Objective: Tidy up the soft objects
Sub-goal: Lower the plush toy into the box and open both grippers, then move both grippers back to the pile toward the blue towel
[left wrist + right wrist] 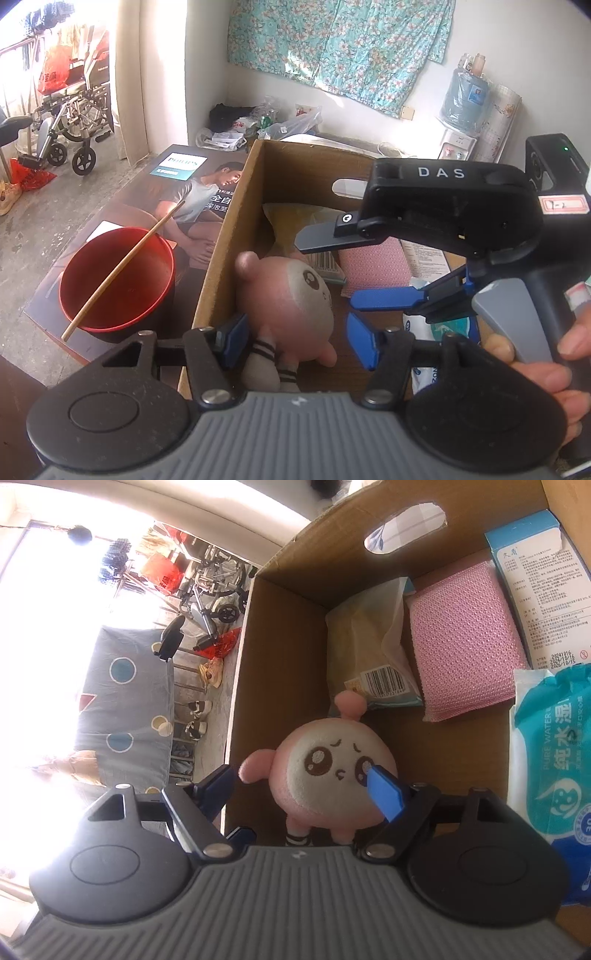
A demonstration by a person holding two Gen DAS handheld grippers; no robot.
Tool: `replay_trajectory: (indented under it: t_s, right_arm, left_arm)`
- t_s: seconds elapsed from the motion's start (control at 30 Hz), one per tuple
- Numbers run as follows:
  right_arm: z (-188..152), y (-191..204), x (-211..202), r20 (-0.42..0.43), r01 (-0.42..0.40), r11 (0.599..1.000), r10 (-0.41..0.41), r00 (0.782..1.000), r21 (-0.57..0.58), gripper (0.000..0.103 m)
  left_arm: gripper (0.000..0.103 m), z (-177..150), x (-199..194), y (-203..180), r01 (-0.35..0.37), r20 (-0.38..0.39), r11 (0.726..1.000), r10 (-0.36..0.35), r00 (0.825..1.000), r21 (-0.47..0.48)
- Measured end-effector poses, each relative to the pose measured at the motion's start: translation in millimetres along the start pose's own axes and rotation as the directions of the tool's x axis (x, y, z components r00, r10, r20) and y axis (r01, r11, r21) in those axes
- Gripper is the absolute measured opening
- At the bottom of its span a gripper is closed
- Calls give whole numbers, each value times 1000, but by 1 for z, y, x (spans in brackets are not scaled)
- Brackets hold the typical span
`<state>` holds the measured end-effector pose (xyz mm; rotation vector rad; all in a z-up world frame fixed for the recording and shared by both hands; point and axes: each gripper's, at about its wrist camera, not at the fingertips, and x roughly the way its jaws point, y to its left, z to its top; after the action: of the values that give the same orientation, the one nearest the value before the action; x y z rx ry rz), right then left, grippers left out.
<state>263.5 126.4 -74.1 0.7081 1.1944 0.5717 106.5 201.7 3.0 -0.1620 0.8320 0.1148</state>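
A cardboard box point(288, 590) is seen holding a wet-wipe pack point(550, 768), a pink sponge point(465, 642) and a plush toy point(332, 771) lying face-up by the left wall, legs toward both grippers. The left gripper point(299, 336) is spread wide around its lower body; the right gripper point(303, 790) is likewise open astride its head. The left appears nearer.
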Motion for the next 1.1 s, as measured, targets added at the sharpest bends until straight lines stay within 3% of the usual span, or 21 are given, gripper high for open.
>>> replay_trajectory:
  t_s: [0.2,0.4,0.6,0.73,0.8,0.93,1.0,1.1]
  right_arm:
    - [-8,9,-38,52,-34,998,37,998,-51,80]
    - [-20,1,-104,152,-79,993,91,984,-85,81]
    - [-39,-22,-176,278,-73,992,100,955,-106,81]
    - [-54,-46,-225,372,-24,994,63,926,-110,82]
    - [-59,-61,-253,420,6,995,36,907,-99,82]
    - [-67,-105,-318,535,120,992,-85,841,-32,82]
    - [-68,-128,-347,578,174,985,-151,802,17,82]
    - [-66,-166,-394,643,269,958,-267,718,97,82]
  left_arm:
    - [74,2,-23,-17,28,52,1000,-28,998,7]
    - [80,1,-43,-51,85,94,995,-89,992,48]
    - [81,-5,-52,-95,157,104,982,-167,980,101]
    - [81,-7,-51,-128,204,93,971,-216,972,121]
    - [81,-9,-49,-148,232,84,963,-245,966,136]
    - [81,-14,-43,-186,284,71,944,-299,952,167]
    - [81,-17,-39,-203,307,68,935,-323,944,177]
    - [81,-22,-32,-228,344,68,920,-362,930,188]
